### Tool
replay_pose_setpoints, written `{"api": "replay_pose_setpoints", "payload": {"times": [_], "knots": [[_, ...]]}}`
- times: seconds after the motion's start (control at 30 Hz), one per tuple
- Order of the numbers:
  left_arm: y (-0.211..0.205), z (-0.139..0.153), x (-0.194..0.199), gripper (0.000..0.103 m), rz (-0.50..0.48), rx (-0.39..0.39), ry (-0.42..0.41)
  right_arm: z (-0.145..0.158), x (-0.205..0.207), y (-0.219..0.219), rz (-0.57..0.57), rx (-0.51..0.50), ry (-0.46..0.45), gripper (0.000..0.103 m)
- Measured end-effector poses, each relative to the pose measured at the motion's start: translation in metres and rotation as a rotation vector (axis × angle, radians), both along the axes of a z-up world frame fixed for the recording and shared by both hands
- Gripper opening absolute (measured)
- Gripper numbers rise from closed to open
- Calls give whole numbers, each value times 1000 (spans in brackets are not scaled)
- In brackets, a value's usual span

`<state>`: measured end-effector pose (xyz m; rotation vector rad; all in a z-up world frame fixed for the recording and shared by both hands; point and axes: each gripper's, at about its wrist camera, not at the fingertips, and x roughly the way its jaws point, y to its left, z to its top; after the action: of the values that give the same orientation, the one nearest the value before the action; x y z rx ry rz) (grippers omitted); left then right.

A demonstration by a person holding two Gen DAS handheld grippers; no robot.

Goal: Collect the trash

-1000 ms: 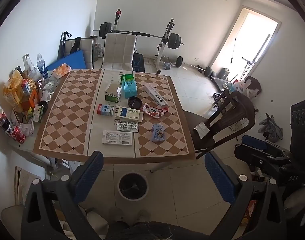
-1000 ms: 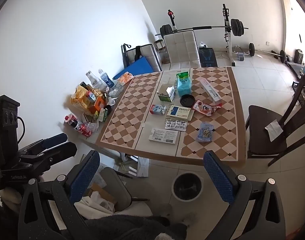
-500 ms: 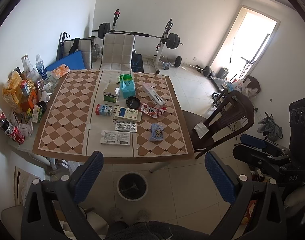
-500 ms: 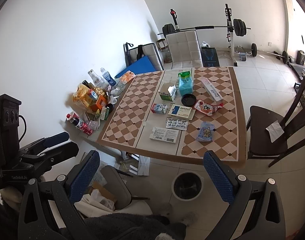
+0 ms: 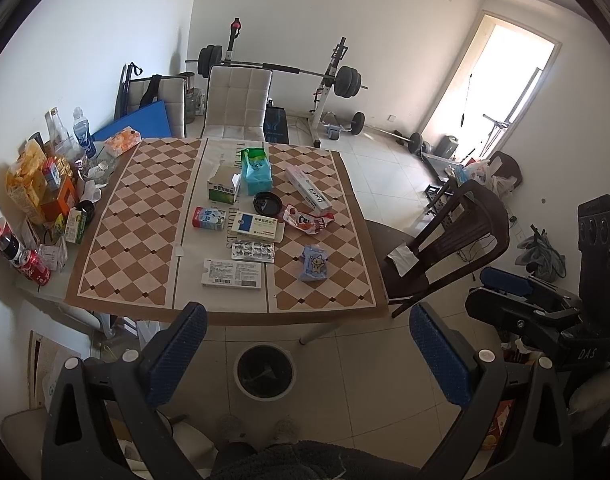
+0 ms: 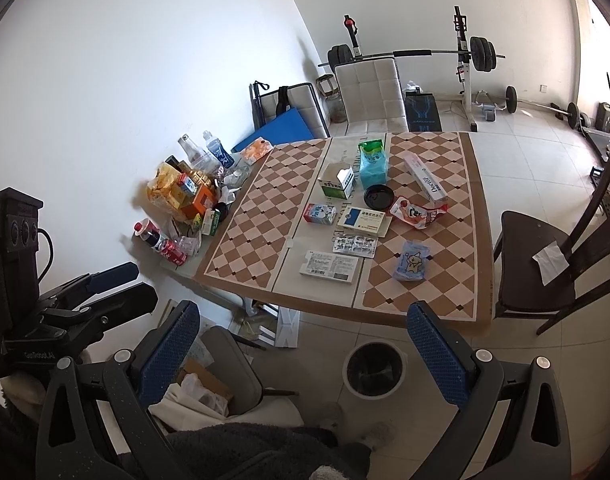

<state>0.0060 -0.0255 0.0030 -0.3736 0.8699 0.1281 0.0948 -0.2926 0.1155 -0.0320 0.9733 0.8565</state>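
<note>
Several pieces of trash lie on the checkered table [image 5: 145, 216] [image 6: 257, 216]: a white flat box [image 5: 232, 274] [image 6: 331, 267], a blister pack [image 5: 252, 250] [image 6: 354, 246], a blue pouch [image 5: 314, 263] [image 6: 412, 261], a red wrapper [image 5: 305, 221] [image 6: 415, 211], a small milk carton [image 5: 208, 218] [image 6: 319, 213] and a medicine box [image 5: 259, 226] [image 6: 364, 220]. A round bin [image 5: 264, 371] [image 6: 374, 368] stands on the floor before the table. My left gripper [image 5: 305, 354] and right gripper [image 6: 305, 354] hang open and empty, well back from the table, above the floor.
Bottles, cans and snack packs [image 5: 37, 192] [image 6: 181, 196] crowd the table's left side. A dark chair [image 5: 449, 240] [image 6: 545, 256] stands on the right, a white chair [image 5: 237, 104] [image 6: 371, 94] at the far end. A barbell rack [image 5: 329, 80] is behind.
Both views have drifted slightly, the table shifting a little in frame. Nothing on the table moved, and both grippers stay open and empty.
</note>
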Motion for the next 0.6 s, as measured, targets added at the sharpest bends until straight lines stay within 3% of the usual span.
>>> {"api": "replay_pose_setpoints", "payload": {"times": [0.6], "knots": [[2, 0, -1, 103, -2, 1, -4, -2, -6, 8, 6, -3, -2, 103]]}}
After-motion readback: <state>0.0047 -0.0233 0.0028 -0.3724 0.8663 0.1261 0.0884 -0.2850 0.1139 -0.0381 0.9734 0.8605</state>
